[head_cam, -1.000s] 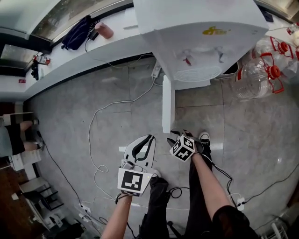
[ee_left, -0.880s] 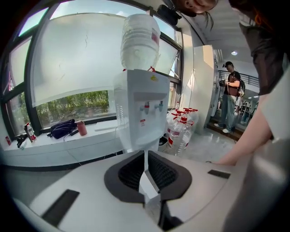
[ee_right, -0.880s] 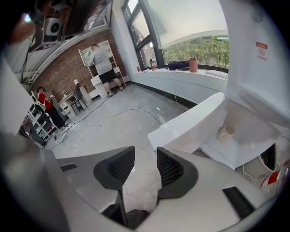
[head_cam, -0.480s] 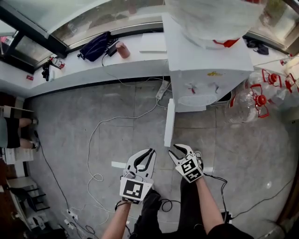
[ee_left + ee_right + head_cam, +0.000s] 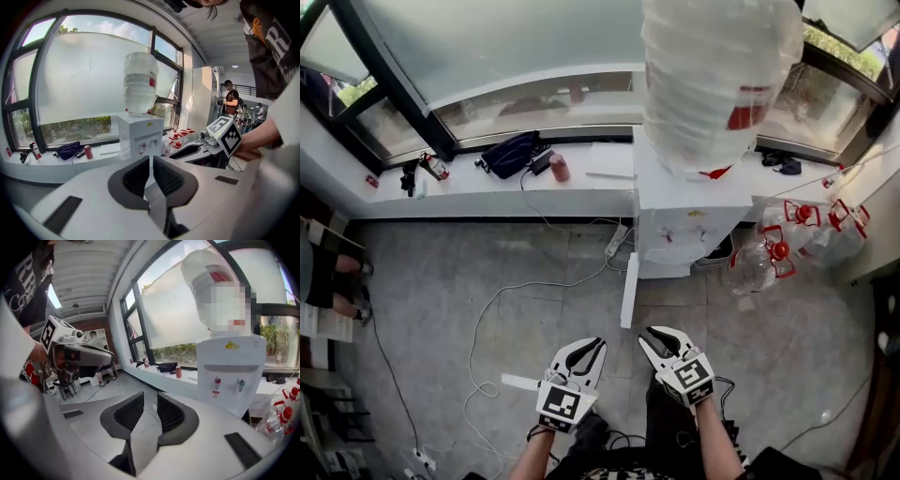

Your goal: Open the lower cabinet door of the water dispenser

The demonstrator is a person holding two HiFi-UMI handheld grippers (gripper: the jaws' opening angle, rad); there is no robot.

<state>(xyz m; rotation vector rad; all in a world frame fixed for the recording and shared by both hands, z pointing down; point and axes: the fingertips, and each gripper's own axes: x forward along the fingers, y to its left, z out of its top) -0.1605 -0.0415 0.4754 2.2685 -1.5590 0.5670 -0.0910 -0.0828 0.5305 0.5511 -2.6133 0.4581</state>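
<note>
Lower cabinet door (image 5: 629, 291): standing open, swung out from water dispenser (image 5: 675, 220), well apart from both grippers. Left gripper (image 5: 592, 345): showing narrow slit, gripping nothing. Right gripper (image 5: 659, 335): just closing to narrow gap, gripping nothing.

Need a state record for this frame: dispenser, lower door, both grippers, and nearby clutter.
dispenser: water dispenser upright against the window ledge, bottle on top
lower door: cabinet door already swung open, edge-on in the head view
left gripper: left gripper clear of the door, jaws a narrow slit apart, nothing between
right gripper: right gripper clear of the door, jaws apart and just been closing, nothing between
floor: empty bottles right of the dispenser
ledge: dark bag, red can
</note>
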